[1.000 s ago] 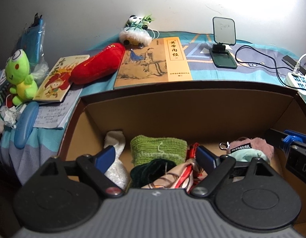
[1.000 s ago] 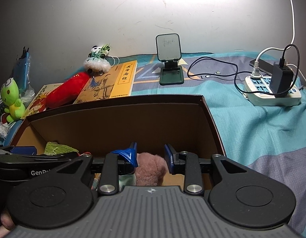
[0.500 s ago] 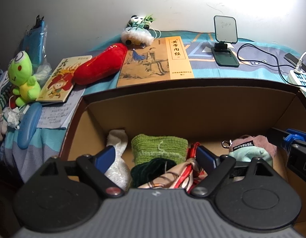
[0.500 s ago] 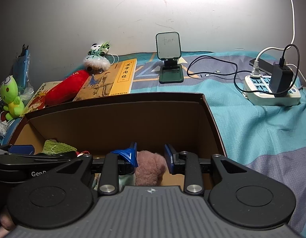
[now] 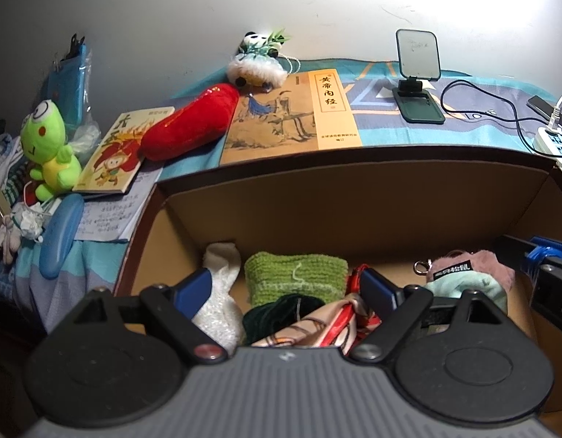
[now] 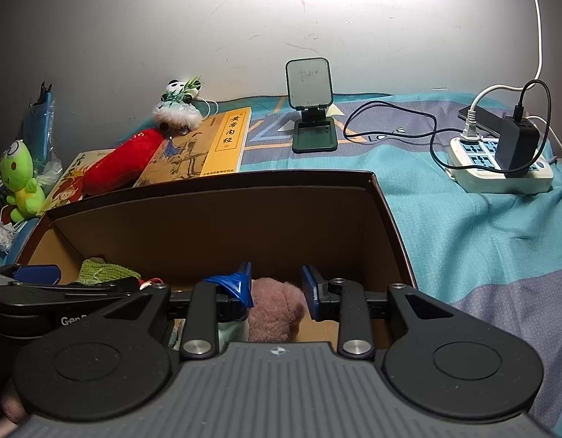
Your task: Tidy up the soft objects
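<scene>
box: open brown cardboard box (image 5: 353, 197), soft items inside | left gripper (image 5: 284, 288): jaws wide, gripping nothing, over striped scarf (image 5: 317, 323) | right gripper (image 6: 277, 286): half-open, straddling pink plush (image 6: 275, 310), left pad touching, grip unclear | risk: plush slips if lifted; red plush chilli (image 5: 188, 126) at 11 o'clock outside box, unsorted

Box: an open cardboard box (image 5: 353, 197) sat on the bed, holding soft things.
Inside: a white sock (image 5: 220, 284), a green knit cloth (image 5: 295, 277), a patterned scarf (image 5: 317, 325) and a pink plush (image 5: 477, 266).
Left gripper (image 5: 281, 292): fingers spread wide above the scarf, not touching it.
Behind box: a red plush (image 5: 189, 124), a frog toy (image 5: 49, 146), a book (image 5: 291, 116) and a phone stand (image 5: 419, 73).
</scene>
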Available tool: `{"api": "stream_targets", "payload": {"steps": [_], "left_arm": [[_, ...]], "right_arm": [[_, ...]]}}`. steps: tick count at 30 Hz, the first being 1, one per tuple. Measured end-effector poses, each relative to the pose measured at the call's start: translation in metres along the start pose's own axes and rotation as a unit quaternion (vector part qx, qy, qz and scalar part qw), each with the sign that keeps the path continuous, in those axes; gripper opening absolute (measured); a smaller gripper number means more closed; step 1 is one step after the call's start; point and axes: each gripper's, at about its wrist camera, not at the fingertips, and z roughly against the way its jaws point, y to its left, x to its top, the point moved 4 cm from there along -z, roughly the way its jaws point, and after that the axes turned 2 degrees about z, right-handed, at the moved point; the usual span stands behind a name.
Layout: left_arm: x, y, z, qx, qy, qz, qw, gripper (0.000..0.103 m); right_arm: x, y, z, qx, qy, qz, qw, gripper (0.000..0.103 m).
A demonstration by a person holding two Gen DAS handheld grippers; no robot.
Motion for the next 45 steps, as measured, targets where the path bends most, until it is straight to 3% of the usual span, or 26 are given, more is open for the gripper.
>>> {"api": "stream_targets", "payload": {"steps": [14, 23, 30, 38, 45], "left_arm": [[0.0, 0.0, 0.001, -0.002, -0.002, -0.001, 1.0, 0.088], [0.003, 0.002, 0.011, 0.0, -0.023, 0.001, 0.9997, 0.088], [0.012, 0.014, 0.069, 0.012, -0.063, 0.02, 0.9978, 0.088], [-0.002, 0.015, 0.139, 0.005, -0.068, 0.023, 0.9974, 0.091], [-0.025, 0.009, 0.16, 0.003, -0.049, 0.029, 0.9984, 0.092]], "right_arm": [[0.0, -0.001, 0.0, -0.006, 0.0, -0.002, 1.0, 0.013], [0.002, 0.002, 0.0, -0.027, 0.0, 0.005, 1.0, 0.013], [0.011, 0.011, 0.044, -0.04, -0.046, 0.026, 0.998, 0.014], [0.013, 0.021, 0.103, -0.032, -0.025, 0.007, 0.999, 0.014], [0.001, 0.027, 0.134, -0.029, -0.017, 0.009, 0.999, 0.015]]}}
